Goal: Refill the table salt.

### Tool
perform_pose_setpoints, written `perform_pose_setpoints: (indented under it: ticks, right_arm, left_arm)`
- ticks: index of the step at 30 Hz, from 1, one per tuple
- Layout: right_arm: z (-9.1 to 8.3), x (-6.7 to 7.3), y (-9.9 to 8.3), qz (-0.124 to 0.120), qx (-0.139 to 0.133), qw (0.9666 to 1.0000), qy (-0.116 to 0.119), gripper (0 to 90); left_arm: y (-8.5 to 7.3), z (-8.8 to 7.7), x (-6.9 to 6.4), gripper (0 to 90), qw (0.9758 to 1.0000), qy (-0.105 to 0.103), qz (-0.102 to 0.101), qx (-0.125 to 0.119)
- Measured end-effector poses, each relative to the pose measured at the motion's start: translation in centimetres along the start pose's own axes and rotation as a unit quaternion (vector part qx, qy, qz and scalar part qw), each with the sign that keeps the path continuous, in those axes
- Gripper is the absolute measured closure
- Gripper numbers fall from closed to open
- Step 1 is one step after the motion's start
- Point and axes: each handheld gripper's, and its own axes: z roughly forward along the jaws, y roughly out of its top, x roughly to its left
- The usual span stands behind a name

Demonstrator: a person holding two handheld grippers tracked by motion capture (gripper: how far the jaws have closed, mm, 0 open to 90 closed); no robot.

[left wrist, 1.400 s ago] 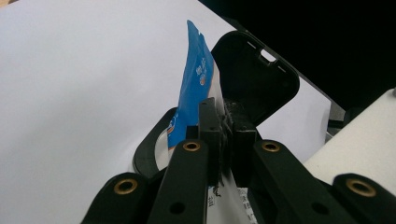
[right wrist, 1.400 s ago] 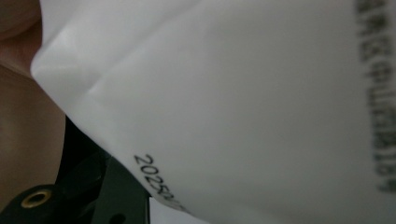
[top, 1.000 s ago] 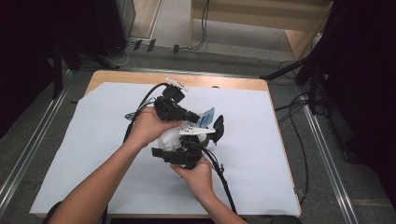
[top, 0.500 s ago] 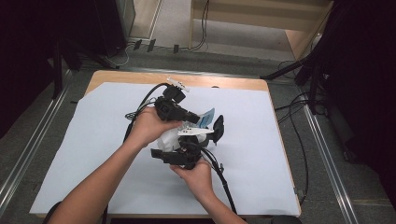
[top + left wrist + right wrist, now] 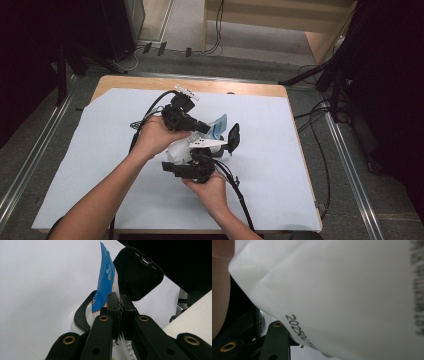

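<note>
Both grippers mid-sheet (image 5: 280, 165), edges well apart

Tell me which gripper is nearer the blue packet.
Left. The left gripper has its fingers shut on the blue packet; the right gripper sits lower, at the white container.

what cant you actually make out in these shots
- What the container holds: in the left gripper view the left gripper, shut on the blue packet, covers its opening.
- Right gripper's jaw tips: in the right gripper view the white packet hides them, and in the high view they are too small.
- Print on the white packet: blurred and cut off by the right edge.
- Blue packet's lettering: too small.
</note>
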Motion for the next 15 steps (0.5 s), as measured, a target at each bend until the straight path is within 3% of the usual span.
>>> perform_pose_setpoints:
  ticks: [15]
  right_arm:
    - [0.28,-0.22,-0.29,-0.007,0.005,0.9999,-0.005,51.9]
  left_arm:
    - [-0.44,-0.37,0.1,90.0,1.0,-0.001,-0.001,-0.002]
